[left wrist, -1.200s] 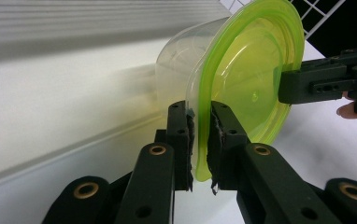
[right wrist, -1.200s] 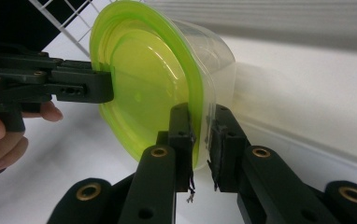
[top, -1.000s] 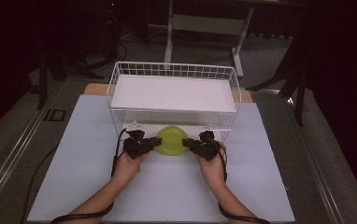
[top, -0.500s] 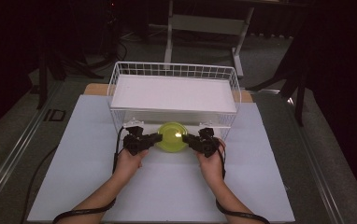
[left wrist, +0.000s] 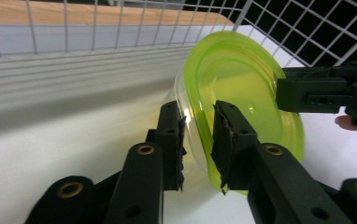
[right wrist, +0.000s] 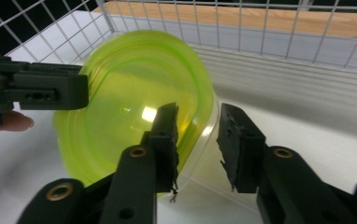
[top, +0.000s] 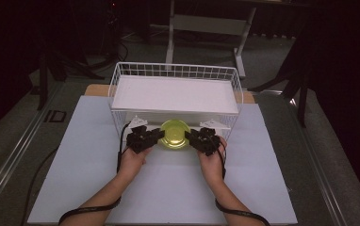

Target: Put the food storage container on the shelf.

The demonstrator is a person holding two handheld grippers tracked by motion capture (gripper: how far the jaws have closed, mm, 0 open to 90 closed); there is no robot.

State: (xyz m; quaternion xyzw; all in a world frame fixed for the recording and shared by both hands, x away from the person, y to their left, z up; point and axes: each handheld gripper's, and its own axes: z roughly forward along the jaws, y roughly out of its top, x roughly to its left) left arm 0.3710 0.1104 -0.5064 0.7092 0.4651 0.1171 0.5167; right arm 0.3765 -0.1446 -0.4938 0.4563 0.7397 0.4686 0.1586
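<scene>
Okay, high view first: I've got the left gripper [top: 155,135] and the right gripper [top: 191,136] on either side of a green bowl [top: 174,133], which sits tilted at the front of the white wire basket [top: 117,77], below the white shelf [top: 175,94]. Both hands come up from the bottom over the white table [top: 74,179], and the bowl hangs between the two grippers, at the basket's open front.

Left gripper view now: my left gripper [left wrist: 197,140] has its jaws on either side of the green bowl [left wrist: 246,84] rim, one jaw outside the clear wall, the other inside the green hollow. A narrow gap shows between the pads, with the rim in it, so I'd call that clamped on the bowl. Across the bowl the right gripper [left wrist: 279,95] bites the far edge. Basket wire [left wrist: 92,28] runs behind.

Right gripper view: the right gripper [right wrist: 197,135] straddles the near rim of the green bowl [right wrist: 125,93], one jaw inside, one outside. The outer jaw stands a little off the wall, so I cannot tell whether it truly grips. The left gripper [right wrist: 85,91] holds the opposite rim.
</scene>
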